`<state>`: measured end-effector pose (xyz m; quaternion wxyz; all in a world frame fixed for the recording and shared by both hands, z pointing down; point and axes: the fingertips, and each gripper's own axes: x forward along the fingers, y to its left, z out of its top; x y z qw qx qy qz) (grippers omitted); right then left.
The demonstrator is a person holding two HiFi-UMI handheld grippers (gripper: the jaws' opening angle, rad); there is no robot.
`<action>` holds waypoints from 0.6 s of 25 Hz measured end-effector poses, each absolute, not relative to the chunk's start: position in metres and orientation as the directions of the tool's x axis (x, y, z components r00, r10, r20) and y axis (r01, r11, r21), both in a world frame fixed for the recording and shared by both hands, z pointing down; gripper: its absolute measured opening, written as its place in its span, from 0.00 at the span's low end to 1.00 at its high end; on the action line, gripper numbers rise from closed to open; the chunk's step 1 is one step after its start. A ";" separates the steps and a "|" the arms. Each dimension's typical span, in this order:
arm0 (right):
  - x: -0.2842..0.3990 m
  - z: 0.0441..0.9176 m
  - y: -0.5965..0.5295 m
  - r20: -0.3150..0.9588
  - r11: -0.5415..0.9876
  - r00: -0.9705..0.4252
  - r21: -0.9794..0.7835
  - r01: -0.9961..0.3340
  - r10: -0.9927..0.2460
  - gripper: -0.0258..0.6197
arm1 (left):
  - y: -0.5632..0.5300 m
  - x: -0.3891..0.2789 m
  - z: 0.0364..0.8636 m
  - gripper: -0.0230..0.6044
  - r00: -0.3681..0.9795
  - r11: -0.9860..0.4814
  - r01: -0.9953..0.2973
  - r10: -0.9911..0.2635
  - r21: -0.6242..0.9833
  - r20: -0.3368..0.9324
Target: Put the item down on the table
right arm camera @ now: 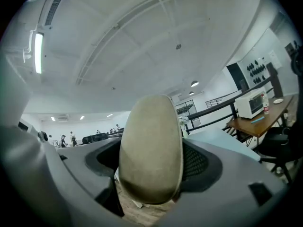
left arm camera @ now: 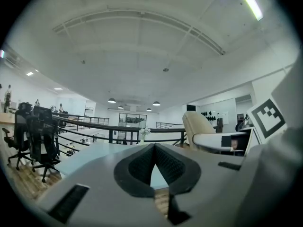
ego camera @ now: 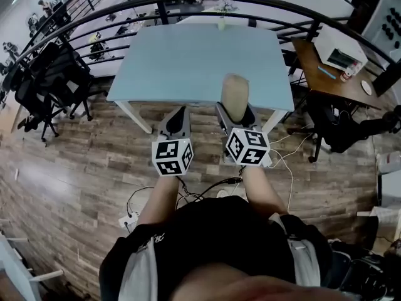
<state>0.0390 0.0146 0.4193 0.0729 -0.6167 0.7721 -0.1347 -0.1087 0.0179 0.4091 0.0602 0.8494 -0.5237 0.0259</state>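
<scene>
A beige, oval, padded item (ego camera: 235,95) stands upright between the jaws of my right gripper (ego camera: 234,110), which is shut on it. In the right gripper view the item (right arm camera: 150,150) fills the middle and hides most of the gap between the jaws. It is held in the air over the near edge of the light blue table (ego camera: 188,61). My left gripper (ego camera: 180,113) is beside it on the left, also at the table's near edge. It is shut (left arm camera: 154,149) with nothing in it. From there the item (left arm camera: 196,123) shows on the right.
A black railing (ego camera: 188,2) curves behind the table, and a small vase of flowers (ego camera: 222,8) stands at the table's far edge. Black office chairs (ego camera: 53,83) are on the left. At the right is a wooden desk (ego camera: 326,74) with a white microwave (ego camera: 338,52). Cables (ego camera: 282,158) lie on the plank floor.
</scene>
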 end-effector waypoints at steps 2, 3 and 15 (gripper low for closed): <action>0.037 0.419 0.017 0.052 0.199 -0.224 -0.304 -0.932 -0.973 0.62 | 0.019 -0.110 0.410 0.05 0.455 -0.449 -0.891 -0.884 0.076 0.109; 0.036 0.419 0.018 0.052 0.198 -0.224 -0.304 -0.932 -0.973 0.62 | 0.020 -0.111 0.410 0.05 0.457 -0.451 -0.889 -0.883 0.076 0.109; 0.010 0.417 0.024 0.042 0.172 -0.192 -0.294 -0.940 -0.980 0.62 | 0.023 -0.139 0.415 0.05 0.492 -0.486 -0.871 -0.864 0.079 0.106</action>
